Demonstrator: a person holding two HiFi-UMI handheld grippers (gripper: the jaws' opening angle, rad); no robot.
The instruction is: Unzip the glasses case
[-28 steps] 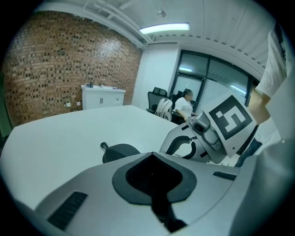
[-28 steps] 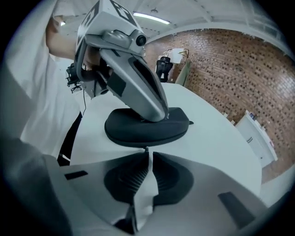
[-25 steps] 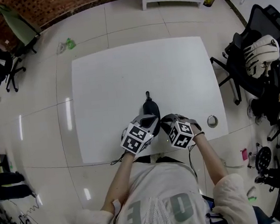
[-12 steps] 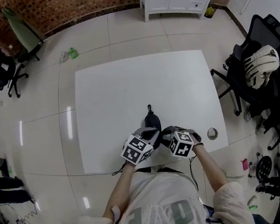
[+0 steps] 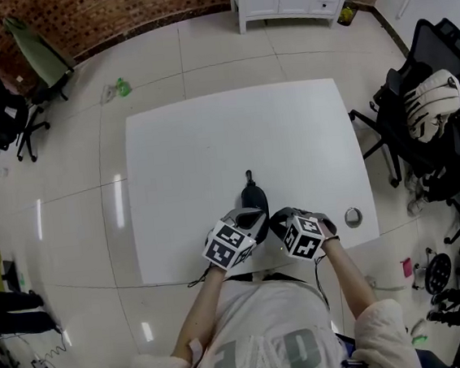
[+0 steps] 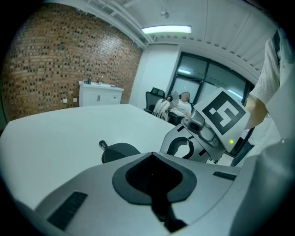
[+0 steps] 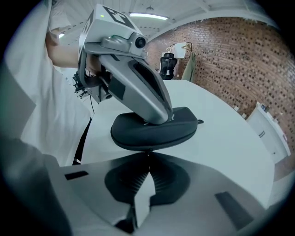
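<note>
Grip step: left tongs (image 7: 161, 120), closed, pin glasses case (image 7: 184, 126) on table (image 5: 209, 140); right tongs (image 7: 147, 157) just clamped zip pull (image 7: 147, 151), it seems. Next: drag along seam.

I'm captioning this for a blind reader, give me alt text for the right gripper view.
A dark glasses case lies on a white table, the left tool resting on its top. In front, the right tool, its jaws just closed, meets the case's near edge; whether it grips anything there is unclear.
</note>
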